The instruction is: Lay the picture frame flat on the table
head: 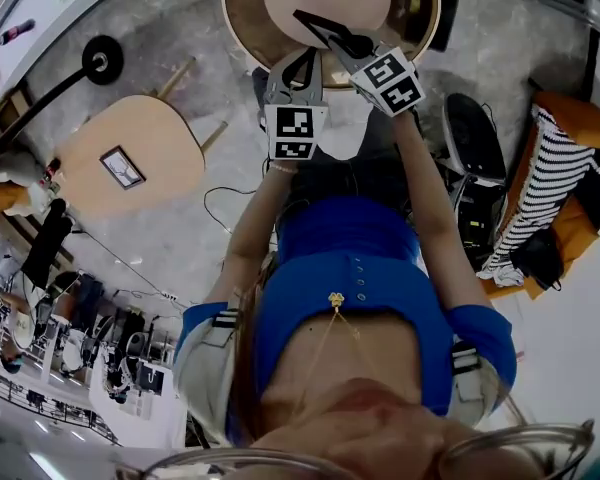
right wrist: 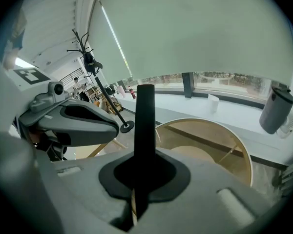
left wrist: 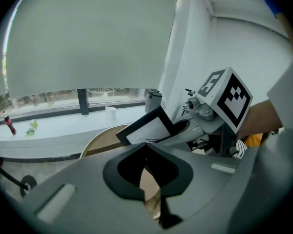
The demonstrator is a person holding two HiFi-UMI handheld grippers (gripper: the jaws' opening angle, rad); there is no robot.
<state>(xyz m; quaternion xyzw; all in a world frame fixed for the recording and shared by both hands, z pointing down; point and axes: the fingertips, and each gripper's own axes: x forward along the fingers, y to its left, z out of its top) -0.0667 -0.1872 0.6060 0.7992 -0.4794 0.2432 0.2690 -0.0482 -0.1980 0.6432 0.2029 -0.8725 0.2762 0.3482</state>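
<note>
A black picture frame [head: 320,26] with a white inside hangs above the round wooden table [head: 242,18], and my right gripper [head: 342,42] is shut on it. The left gripper view shows the frame [left wrist: 149,128] tilted, gripped at one corner. It stands edge-on between the jaws in the right gripper view, as a thin black bar [right wrist: 145,126]. My left gripper [head: 308,58] hangs just left of the frame with its fingertips together and nothing between them. From the right gripper view, the left gripper [right wrist: 112,128] is beside the frame, apart from it.
A second, lower wooden table [head: 150,128] at the left bears a small framed picture [head: 122,166]. A floor lamp's black base [head: 100,60] stands behind it. At the right are an orange seat [head: 580,118] with a striped cloth [head: 550,183], and a dark bag [head: 470,138].
</note>
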